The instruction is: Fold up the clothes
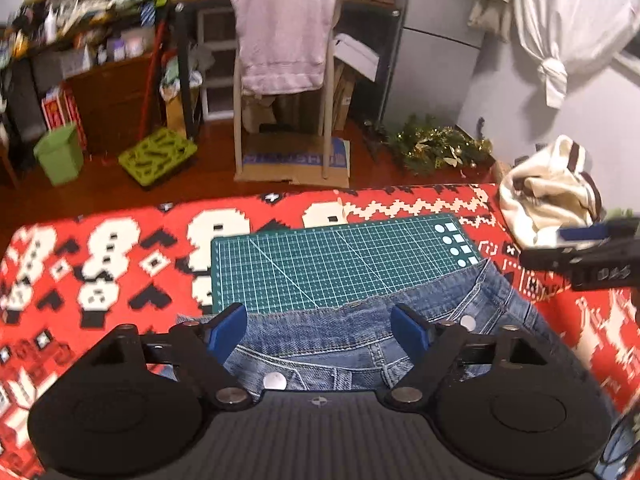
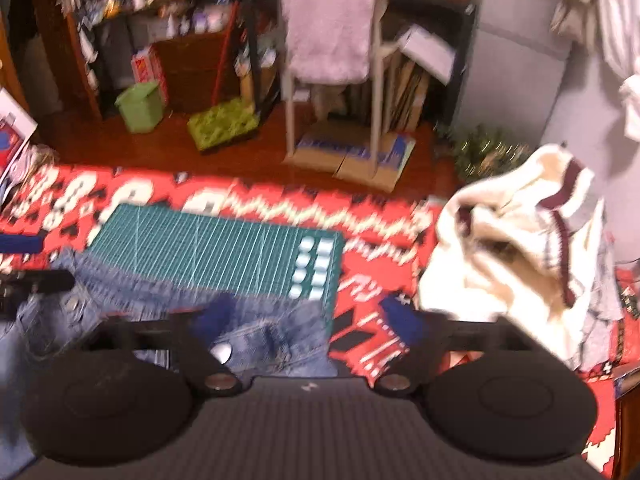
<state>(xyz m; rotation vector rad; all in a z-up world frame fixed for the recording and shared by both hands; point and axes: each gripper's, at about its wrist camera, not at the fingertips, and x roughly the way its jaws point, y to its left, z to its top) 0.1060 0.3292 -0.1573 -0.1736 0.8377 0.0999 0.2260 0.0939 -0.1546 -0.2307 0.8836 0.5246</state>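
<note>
Left wrist view: the left gripper [image 1: 320, 330], its two blue-padded fingers spread wide and gripping nothing, sits above the waistband of a pair of faded blue denim jeans [image 1: 360, 344] lying at 6 o'clock on a red, white and black patterned knit blanket [image 1: 100, 264]. The jeans' upper edge overlaps the near edge of a dark green gridded cutting mat [image 1: 332, 260] at centre. At 3 o'clock a crumpled cream sweater with dark maroon stripes [image 1: 548, 196] rests on the blanket's far right corner, and just below it the right gripper [image 1: 592, 248] enters from the frame edge; from this side its opening cannot be told. At 12 o'clock a pale pink towel [image 1: 284, 36] hangs over a chair back. Right wrist view (motion-blurred): the denim jeans [image 2: 260, 340] now lie at 7 to 6 o'clock, one blue finger over their right end and the other over bare blanket [image 2: 368, 344], so the right gripper [image 2: 312, 326] is shown wide open and empty, which the other view does not reveal. The green mat [image 2: 216, 252] lies at 10 o'clock, and the cream sweater [image 2: 516, 248] fills 3 o'clock, much larger and nearer than in the left view.
</note>
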